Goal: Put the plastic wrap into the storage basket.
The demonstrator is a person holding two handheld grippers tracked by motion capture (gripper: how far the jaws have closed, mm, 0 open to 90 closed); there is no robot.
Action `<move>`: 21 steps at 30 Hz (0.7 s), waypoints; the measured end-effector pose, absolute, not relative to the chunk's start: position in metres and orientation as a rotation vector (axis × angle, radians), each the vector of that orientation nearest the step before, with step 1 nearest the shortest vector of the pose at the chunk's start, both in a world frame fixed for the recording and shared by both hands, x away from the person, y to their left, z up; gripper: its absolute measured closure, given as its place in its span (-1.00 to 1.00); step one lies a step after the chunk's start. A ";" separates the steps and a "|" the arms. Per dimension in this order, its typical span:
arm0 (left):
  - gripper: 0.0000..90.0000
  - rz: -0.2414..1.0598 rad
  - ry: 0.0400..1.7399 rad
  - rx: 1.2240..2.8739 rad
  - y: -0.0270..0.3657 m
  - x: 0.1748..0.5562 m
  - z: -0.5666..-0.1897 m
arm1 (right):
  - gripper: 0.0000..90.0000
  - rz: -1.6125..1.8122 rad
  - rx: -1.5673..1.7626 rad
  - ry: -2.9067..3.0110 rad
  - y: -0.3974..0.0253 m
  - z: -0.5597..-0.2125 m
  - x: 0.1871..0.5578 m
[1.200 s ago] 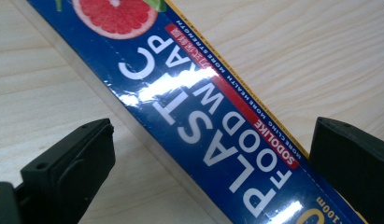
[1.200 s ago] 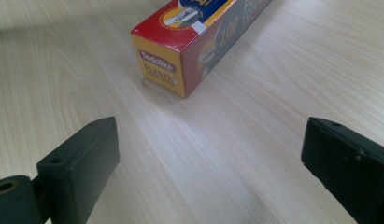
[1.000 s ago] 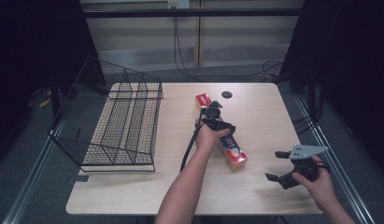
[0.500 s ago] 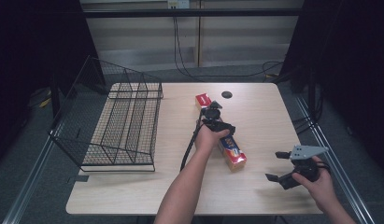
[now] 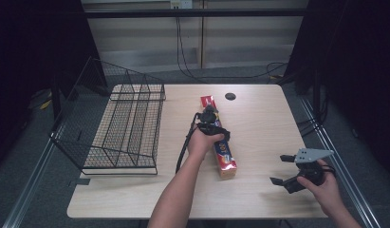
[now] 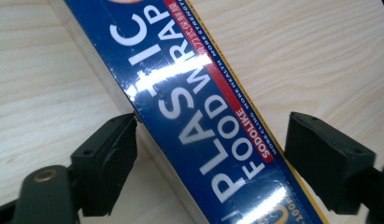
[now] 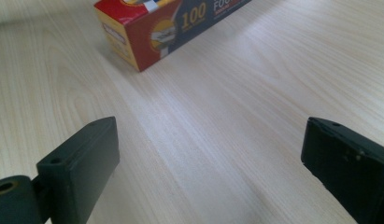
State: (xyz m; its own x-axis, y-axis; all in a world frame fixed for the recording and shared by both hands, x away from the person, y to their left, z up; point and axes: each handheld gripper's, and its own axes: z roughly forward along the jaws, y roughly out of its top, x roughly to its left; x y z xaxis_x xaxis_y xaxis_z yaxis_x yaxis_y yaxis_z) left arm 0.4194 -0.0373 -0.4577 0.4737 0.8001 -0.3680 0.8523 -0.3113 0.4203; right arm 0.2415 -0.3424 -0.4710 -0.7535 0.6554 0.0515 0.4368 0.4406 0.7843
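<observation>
While left gripper point(image 6: 203, 154) straddles plastic wrap box point(image 5: 220, 142) at table point(image 5: 259, 123) centre of frame, jaws wide, left one maybe touching box edge: centre, then squeeze long sides. Right gripper point(image 5: 290, 172) lower right, agape, empty.

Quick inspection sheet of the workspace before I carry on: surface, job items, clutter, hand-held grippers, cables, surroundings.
Surface: light wood table, flat, with a dark round hole near the far edge.
Job's things: plastic food wrap box lying flat mid-table; black wire rack at the table's left side.
Clutter: nothing seen.
Grippers: left hand-held gripper open, jaws astride the box, left jaw at its edge, right jaw apart. Right hand-held gripper open over bare table near the right front.
Cables: one black cable trails from the left gripper; more lie on the floor beyond the table.
Surroundings: dark curtains either side, pale wall panels behind.
</observation>
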 end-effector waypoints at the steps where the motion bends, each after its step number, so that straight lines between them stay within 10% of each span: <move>1: -0.56 -0.121 1.364 2.158 -0.037 0.419 -0.458 | -0.90 1.210 0.950 2.433 -0.342 -0.471 0.241; 21: -0.18 -0.101 1.451 2.267 -0.006 0.416 -0.440 | -0.90 1.211 0.953 2.444 -0.340 -0.472 0.243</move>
